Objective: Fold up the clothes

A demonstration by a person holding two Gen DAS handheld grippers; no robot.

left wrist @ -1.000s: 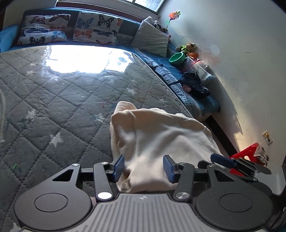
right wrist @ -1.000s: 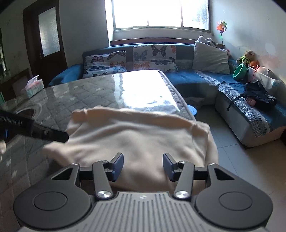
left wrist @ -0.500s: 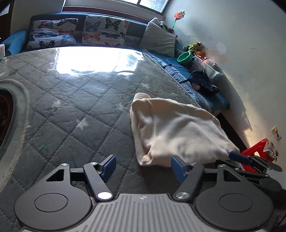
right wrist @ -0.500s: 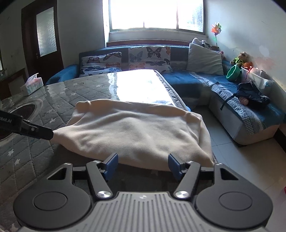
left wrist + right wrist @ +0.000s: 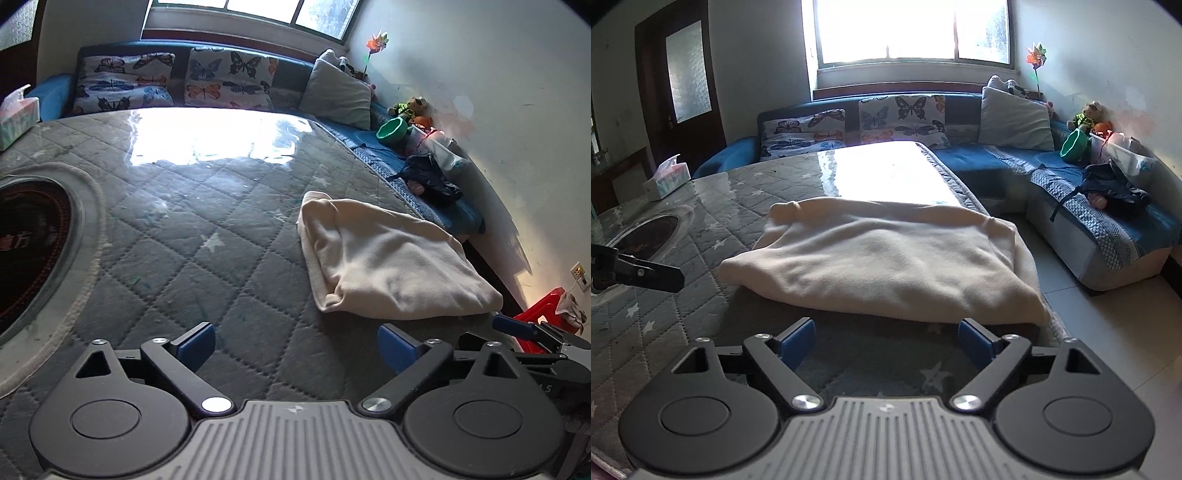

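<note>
Nearest the cameras, both grippers have let go and drawn back since a second ago. The left gripper (image 5: 295,345), then closed in around the near edge of the cloth, now has its blue-padded fingers (image 5: 195,341) spread wide over bare quilt, short of the cloth. The right gripper (image 5: 886,341), which hung over the cloth's near edge with its fingers closer together, is likewise splayed open and holding nothing.

Just beyond both lies the folded cream fleece garment (image 5: 886,258), a thick flat bundle on the grey quilted star-patterned table cover (image 5: 207,236). It sits at the cover's right edge, with one side drooping over that edge. It was bunched against the grippers earlier; now it rests apart from them.

Only the left wrist view shows the red plastic stool (image 5: 543,314) low to the right of the garment, and the right gripper's blue tip beside it. Only the right wrist view shows the dark wooden door (image 5: 679,85) far left of the garment, and the left gripper's black finger entering at the left.

Far behind the garment stand the butterfly-print cushions (image 5: 901,118) on the blue sofa (image 5: 997,162), under the bright window (image 5: 908,29).
</note>
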